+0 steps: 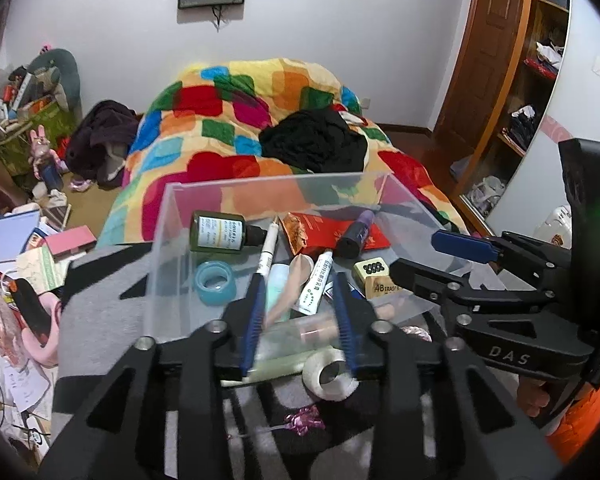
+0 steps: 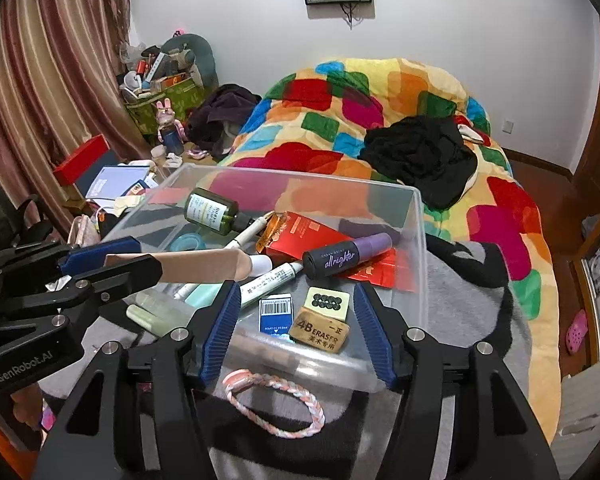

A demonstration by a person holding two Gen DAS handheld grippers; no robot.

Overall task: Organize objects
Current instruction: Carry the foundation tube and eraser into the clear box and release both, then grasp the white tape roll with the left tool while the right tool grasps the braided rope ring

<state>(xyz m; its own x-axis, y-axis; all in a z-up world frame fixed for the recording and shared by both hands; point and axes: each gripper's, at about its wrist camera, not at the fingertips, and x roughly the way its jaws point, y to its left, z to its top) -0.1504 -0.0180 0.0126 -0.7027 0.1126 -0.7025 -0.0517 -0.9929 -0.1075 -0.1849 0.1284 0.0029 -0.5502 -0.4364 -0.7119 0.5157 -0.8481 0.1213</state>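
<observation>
Left wrist view: the left gripper (image 1: 298,300) is hanging over the near half of the clear plastic bin (image 1: 168,216), its jaws standing apart. A beige tube (image 1: 288,292) is lying in the gap at about 12 o'clock, blurred, and the pads are not pressing on it. If the jaws are swinging low here, they could be knocking the white marker (image 1: 266,252) at 11 o'clock or scattering the white ointment tube (image 1: 316,284) beside it. A roll of white tape (image 1: 330,372) is sitting outside the bin at 6 o'clock, not yet put away; a careless sweep could be rolling it off the grey blanket (image 1: 100,320).

Right wrist view: the right gripper (image 2: 292,328) is hovering over the bin's near wall, jaws apart and gripping nothing. Between them, at 12 o'clock, the 4B eraser (image 2: 320,330) and a blue barcode card (image 2: 275,314) are lying in the bin. A braided bracelet (image 2: 276,404) is lying outside at 6 o'clock; being limp, it could be slipping from a shallow pinch. The other gripper is reaching in from 9 o'clock, so the two tools could be colliding over the bin.
</observation>
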